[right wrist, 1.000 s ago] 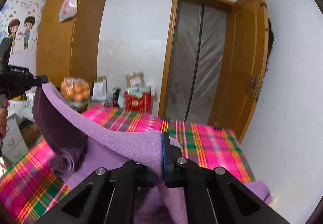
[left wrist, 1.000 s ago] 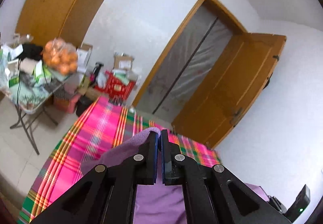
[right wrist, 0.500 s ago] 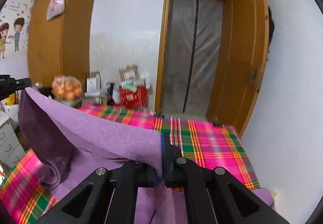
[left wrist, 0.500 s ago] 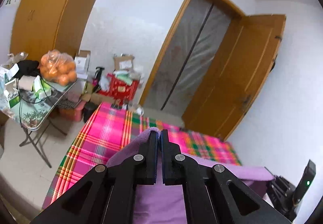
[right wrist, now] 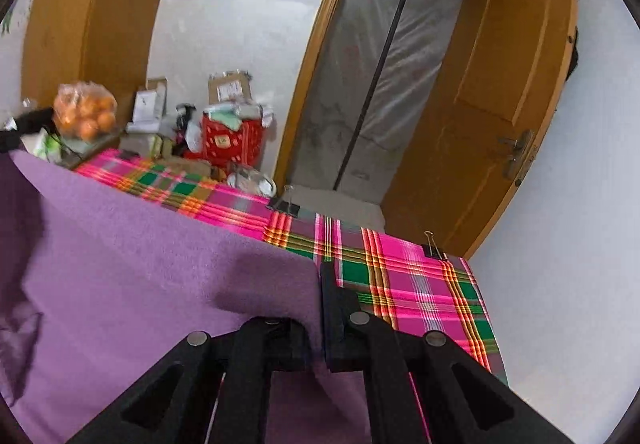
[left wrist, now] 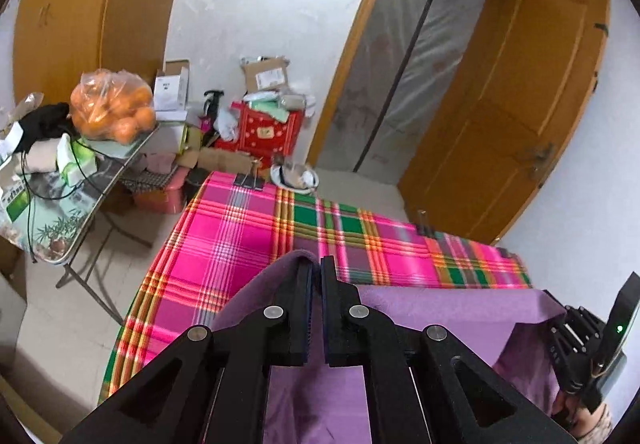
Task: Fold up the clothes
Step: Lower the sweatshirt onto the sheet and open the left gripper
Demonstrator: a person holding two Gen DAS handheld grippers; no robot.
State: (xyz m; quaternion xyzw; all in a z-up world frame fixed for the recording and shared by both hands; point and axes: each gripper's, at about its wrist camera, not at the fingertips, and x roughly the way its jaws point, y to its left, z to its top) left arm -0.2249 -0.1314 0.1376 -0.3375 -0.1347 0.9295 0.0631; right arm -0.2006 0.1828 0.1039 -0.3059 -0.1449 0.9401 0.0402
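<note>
A purple fleece garment [right wrist: 132, 264] hangs stretched between my two grippers above a table with a pink and green plaid cloth [left wrist: 240, 236]. My left gripper [left wrist: 316, 268] is shut on one top corner of the garment [left wrist: 448, 312]. My right gripper [right wrist: 320, 272] is shut on the other top corner; the cloth drapes over its left finger and hides it. The right gripper also shows at the lower right of the left wrist view [left wrist: 576, 348]. The garment's lower part hangs below the frames.
The plaid cloth [right wrist: 420, 284] is held to the table by binder clips [right wrist: 434, 248]. A side table [left wrist: 72, 199] with a bag of oranges [left wrist: 112, 105] stands left. Boxes and a red bag [left wrist: 266, 131] lie by the far wall. An open wooden door [left wrist: 500, 103] stands at right.
Both grippers have tilted downward toward the table, and the garment's top edge is now pulled straighter and flatter between them. Both stay shut on the cloth.
</note>
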